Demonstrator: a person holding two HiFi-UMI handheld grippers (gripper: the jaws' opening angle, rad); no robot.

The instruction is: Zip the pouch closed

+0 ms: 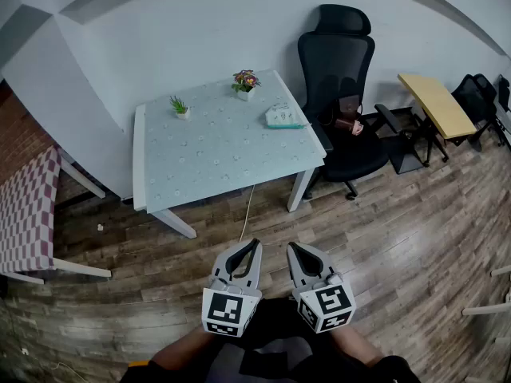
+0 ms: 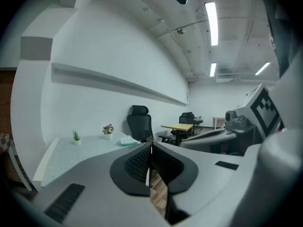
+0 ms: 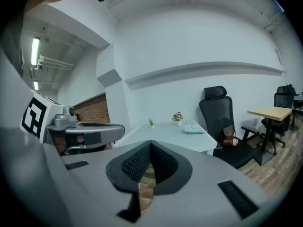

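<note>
room: brown wood-plank floor [image 1: 399,238], plain white wall [image 1: 160,38] behind.
table: white-legged table with a pale green patterned top [image 1: 215,162], standing against the wall.
pouch: small mint-green fabric pouch [image 1: 285,117] lies flat near the table's far right corner, well apart from both tools.
plants: pot of pink flowers [image 1: 245,82] and a small green potted plant [image 1: 180,107] along the table's far edge.
chair: black high-backed office chair [image 1: 339,78] just beside the table's right side.
left gripper [image 1: 254,244]: held low near the person's body, jaws pressed together, nothing between them.
right gripper [image 1: 292,247]: just beside it, jaw tips also meeting, empty.
</note>
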